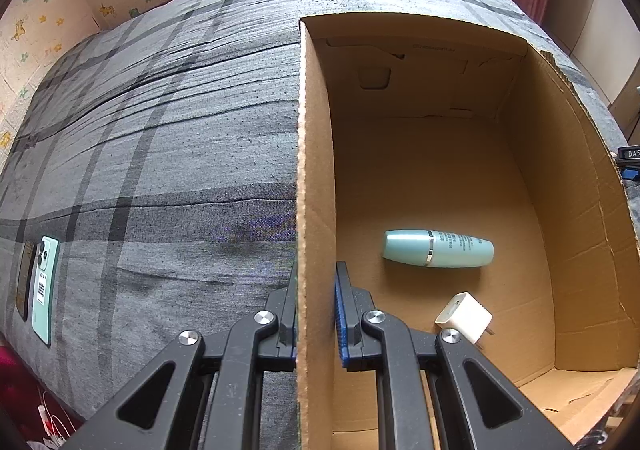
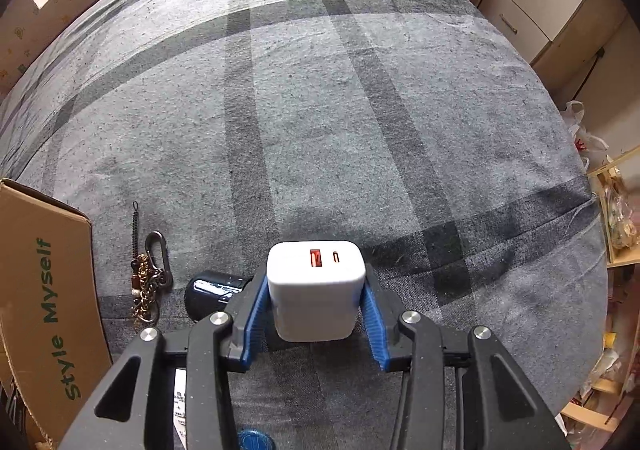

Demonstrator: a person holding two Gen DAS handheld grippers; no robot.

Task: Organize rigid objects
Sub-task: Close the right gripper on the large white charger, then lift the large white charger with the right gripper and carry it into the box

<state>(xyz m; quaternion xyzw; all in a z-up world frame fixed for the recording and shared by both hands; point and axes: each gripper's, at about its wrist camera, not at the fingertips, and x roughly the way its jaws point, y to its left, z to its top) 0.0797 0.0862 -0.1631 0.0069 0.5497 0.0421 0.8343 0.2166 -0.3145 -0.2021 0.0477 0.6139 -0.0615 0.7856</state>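
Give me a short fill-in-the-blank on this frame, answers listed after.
1. The right gripper is shut on a white ____.
2. The left gripper straddles the cardboard box's ____.
3. The teal bottle lies ____ the box.
4. The keychain lies on the ____.

Answers: charger; wall; inside; bed

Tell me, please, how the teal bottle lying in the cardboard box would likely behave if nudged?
The teal bottle lies on its side and looks round, so it would probably roll across the cardboard box floor. Its glossy surface may be slippery, and it looks rigid.
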